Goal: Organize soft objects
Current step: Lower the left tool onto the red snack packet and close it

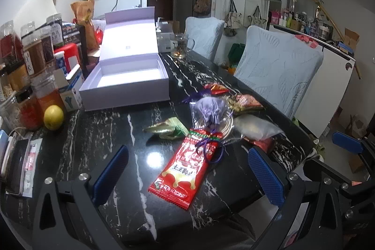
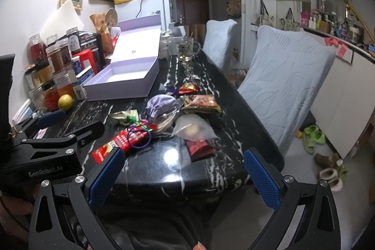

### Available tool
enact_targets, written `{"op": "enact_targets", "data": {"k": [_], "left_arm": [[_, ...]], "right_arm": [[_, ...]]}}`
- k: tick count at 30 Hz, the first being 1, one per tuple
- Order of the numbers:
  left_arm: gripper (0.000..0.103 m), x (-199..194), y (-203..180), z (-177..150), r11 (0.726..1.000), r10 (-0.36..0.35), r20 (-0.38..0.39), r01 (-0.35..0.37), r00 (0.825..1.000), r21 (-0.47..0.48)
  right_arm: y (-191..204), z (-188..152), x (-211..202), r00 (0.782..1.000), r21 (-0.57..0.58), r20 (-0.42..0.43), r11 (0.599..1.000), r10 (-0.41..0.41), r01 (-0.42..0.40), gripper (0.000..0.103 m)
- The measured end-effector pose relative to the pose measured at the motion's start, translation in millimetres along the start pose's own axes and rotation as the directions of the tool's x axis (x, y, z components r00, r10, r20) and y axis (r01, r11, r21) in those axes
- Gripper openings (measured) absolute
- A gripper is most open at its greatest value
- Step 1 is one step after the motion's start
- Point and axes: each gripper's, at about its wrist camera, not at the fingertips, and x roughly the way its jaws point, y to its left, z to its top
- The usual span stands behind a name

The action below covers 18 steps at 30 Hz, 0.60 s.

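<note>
Left hand-held gripper (image 1: 187, 170): jaws wide, nothing held, low over the counter (image 1: 112, 132), long red snack packet (image 1: 185, 165) lying between the blue pads. Right hand-held gripper (image 2: 185, 175): also wide, empty, back at the near counter edge, nothing between its pads.

Soft stuff sits clustered mid-counter. The red snack packet is nearest, with a purple cord (image 1: 211, 147) looped across its far end. Touching that end is a purple drawstring pouch (image 1: 209, 111) inside a clear wrapper. A green-gold wrapper (image 1: 167, 129) lies just left, a clear plastic bag (image 1: 255, 127) just right, and a small dark red packet (image 2: 199, 147) in front of the bag. Two more snack packets (image 1: 246, 101) lie beyond. The open lavender box (image 1: 126, 83) at far left looks empty and is probably the destination.

Likely step: grab the red packet with the left.
- Pinch across the width, mid-body, not the crimped end; foil is slick and will slide.
- Cord may drag the pouch along. Lift slowly and check it comes free.
- Glossy counter, flat packet: get the lower pad right down to the surface before closing.
- Keep clear of the jars (image 1: 35, 57) and the lemon (image 1: 54, 117) on the way to the box.
</note>
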Motion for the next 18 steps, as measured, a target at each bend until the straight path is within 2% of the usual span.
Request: {"op": "enact_targets", "data": {"k": [10, 15, 18], "left_arm": [[0.103, 43, 14, -16, 0.998, -0.056, -0.111, 0.056, 0.992, -0.004], [0.103, 65, 14, -20, 0.997, -0.052, -0.166, 0.061, 0.985, 0.053], [0.103, 73, 15, -19, 0.993, -0.074, -0.193, 0.091, 0.978, 0.076]], "right_arm": [[-4, -15, 15, 0.999, 0.0, -0.026, 0.999, 0.034, -0.034, 0.103], [-2, -19, 21, 0.998, -0.009, -0.037, 0.999, 0.043, -0.043, 0.103], [0, -20, 25, 0.998, -0.012, -0.045, 0.999, 0.045, -0.046, 0.103]]}}
